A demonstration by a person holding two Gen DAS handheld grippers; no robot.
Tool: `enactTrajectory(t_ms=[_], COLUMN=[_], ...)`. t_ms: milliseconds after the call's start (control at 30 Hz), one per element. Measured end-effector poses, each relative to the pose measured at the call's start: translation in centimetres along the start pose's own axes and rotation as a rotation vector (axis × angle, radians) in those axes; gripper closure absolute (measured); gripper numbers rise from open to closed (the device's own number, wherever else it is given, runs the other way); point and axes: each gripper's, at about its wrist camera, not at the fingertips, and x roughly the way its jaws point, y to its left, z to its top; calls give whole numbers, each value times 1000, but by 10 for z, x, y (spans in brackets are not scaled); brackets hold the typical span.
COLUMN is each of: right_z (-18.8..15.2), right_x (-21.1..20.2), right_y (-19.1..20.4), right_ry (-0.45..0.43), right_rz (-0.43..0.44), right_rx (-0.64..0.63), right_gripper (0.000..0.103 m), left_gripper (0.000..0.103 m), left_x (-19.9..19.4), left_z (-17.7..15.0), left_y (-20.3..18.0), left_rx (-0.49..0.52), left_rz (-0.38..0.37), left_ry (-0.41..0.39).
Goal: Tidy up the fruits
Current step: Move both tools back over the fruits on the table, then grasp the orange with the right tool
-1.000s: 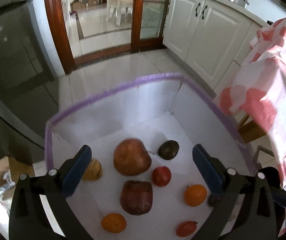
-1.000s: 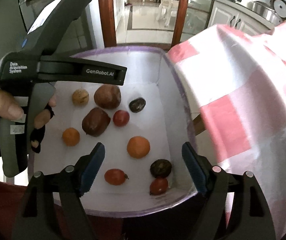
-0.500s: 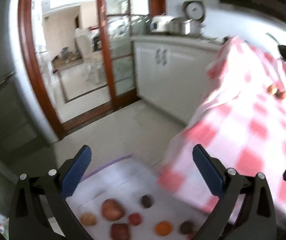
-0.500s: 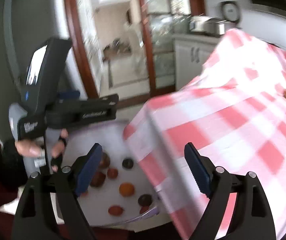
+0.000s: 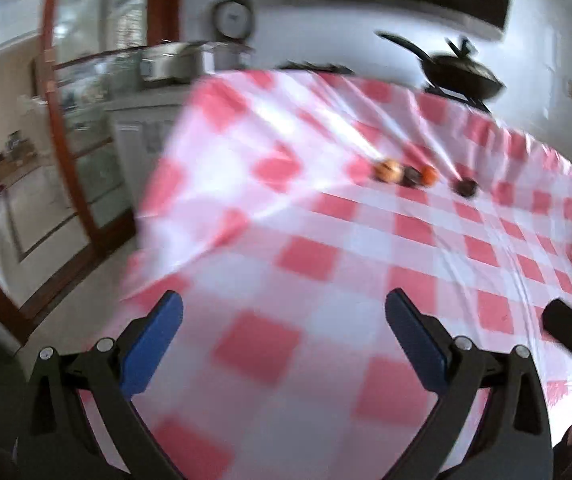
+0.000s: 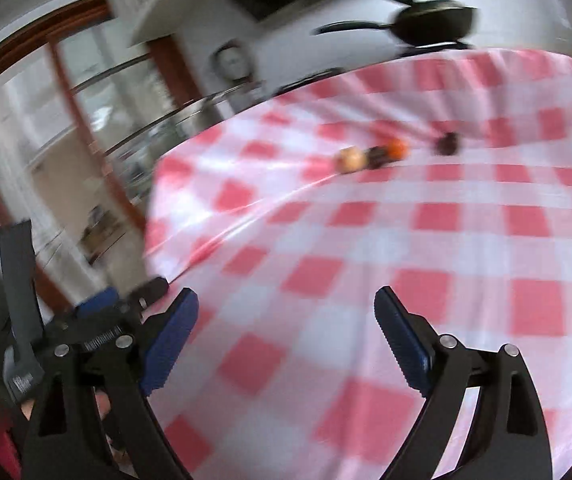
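Several small fruits lie in a loose row far back on the red-and-white checked tablecloth (image 5: 326, 264): a pale orange fruit (image 5: 386, 171), a dark one (image 5: 410, 177), an orange (image 5: 428, 175) and another dark one (image 5: 466, 187). The right wrist view shows the same row, from the pale fruit (image 6: 350, 159) to the orange (image 6: 396, 147). My left gripper (image 5: 283, 300) hangs open over the near cloth, empty. My right gripper (image 6: 286, 295) is open, its jaws still opening, with nothing between them. Both are far short of the fruits. The frames are blurred.
A black pan (image 5: 462, 74) sits on a stove behind the table. A steel pot (image 5: 169, 64) stands on the counter at the left, by a wooden door frame (image 5: 61, 128). The table's left edge (image 6: 153, 216) drops to the floor. The left gripper's body (image 6: 97, 312) shows beside my right gripper.
Both views have swung up and to the right, from the white box of fruit on the floor to the tabletop. The box is out of view. Both grippers stayed empty.
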Motion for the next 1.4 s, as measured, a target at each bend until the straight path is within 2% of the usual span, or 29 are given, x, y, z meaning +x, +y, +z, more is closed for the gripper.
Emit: enactTrajectory(t_ms=[100,200,333,467,600,767,833,1000,1400], right_z=[16,33,48,55,59,66,71,85,127], right_x=[4,10,23,39,57,84,95,123,194], right_y=[-24,-43,-61,-80,-98,-114,-116,-124,-134], right_ry=[-11,-11,3,33,68,120,123,113,78], right_rz=[-69,-136,-180,-219,-242,-275,-284,-286,-246], right_rx=[31,49,57,51,78,84,79,105,221], right_gripper=[16,16,16,16,16,16,16,16,16], left_gripper=[2,2,2,2,2,2,2,2,2], left_x=[38,65,94,117,135,149,155,153,153], left_z=[13,24,36,43,53,62,62,60,59], left_y=[-31,-49,-67,-83,-93,-85,-79,-68,-67], left_rx=[18,-19,-43,-25,-11,-86,-130,-200,-218], left_rz=[-30,-63,-93,-100,-107,-173,-207,-282,-282], left_ry=[51,101,151,169,156,159,181,156,143])
